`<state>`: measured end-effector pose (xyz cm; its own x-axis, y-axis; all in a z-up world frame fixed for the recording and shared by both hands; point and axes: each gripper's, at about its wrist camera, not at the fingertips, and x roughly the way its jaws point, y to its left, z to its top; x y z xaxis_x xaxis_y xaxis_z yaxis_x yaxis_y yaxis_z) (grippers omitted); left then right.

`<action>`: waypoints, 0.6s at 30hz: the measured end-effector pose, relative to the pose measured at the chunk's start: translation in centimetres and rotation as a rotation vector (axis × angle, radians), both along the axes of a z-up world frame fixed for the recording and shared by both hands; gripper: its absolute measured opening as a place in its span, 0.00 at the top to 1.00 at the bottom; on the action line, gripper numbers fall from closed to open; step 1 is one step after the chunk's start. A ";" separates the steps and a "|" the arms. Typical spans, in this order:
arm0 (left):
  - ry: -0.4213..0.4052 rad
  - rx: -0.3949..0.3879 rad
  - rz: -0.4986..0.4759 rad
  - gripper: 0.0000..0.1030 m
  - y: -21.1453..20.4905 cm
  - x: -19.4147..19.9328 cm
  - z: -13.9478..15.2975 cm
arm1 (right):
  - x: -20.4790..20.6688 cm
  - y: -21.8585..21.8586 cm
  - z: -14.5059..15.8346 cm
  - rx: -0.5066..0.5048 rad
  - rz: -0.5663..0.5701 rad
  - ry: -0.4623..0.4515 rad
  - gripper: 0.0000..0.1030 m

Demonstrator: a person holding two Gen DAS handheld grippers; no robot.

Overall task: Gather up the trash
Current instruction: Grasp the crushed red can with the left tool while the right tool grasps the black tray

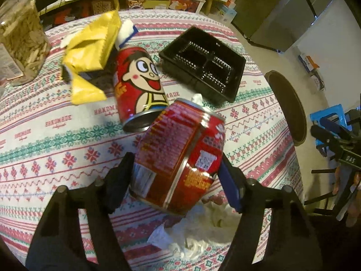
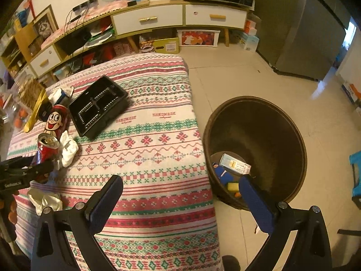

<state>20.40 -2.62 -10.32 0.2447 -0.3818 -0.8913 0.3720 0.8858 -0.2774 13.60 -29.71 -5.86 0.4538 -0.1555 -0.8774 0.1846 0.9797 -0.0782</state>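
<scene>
My left gripper (image 1: 176,164) is shut on a dented red can (image 1: 180,155) and holds it tilted above the patterned tablecloth (image 1: 56,149); the same can (image 2: 46,149) shows at the left of the right wrist view. A second red can with a cartoon face (image 1: 140,88) lies on the cloth beyond it. Crumpled white tissue (image 1: 203,225) lies below the held can. A yellow wrapper (image 1: 90,54) and a black plastic tray (image 1: 203,65) lie farther back. My right gripper (image 2: 180,185) is open and empty over the table's right edge, beside the brown trash bin (image 2: 270,135).
The bin stands on the floor right of the table and holds a few small packages (image 2: 234,164). A clear jar (image 1: 20,43) stands at the table's far left. A low cabinet with drawers (image 2: 180,18) runs along the back wall. A blue stool (image 2: 356,171) stands at far right.
</scene>
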 end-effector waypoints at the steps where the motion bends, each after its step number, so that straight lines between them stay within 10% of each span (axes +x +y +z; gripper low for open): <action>1: -0.001 -0.003 0.003 0.31 0.5 -0.2 0.4 | 0.2 0.4 -0.1 0.001 0.004 0.000 0.00; 18: -0.080 0.029 0.140 0.33 7.0 -2.5 3.6 | 4.3 9.8 -2.2 0.065 0.160 0.027 0.00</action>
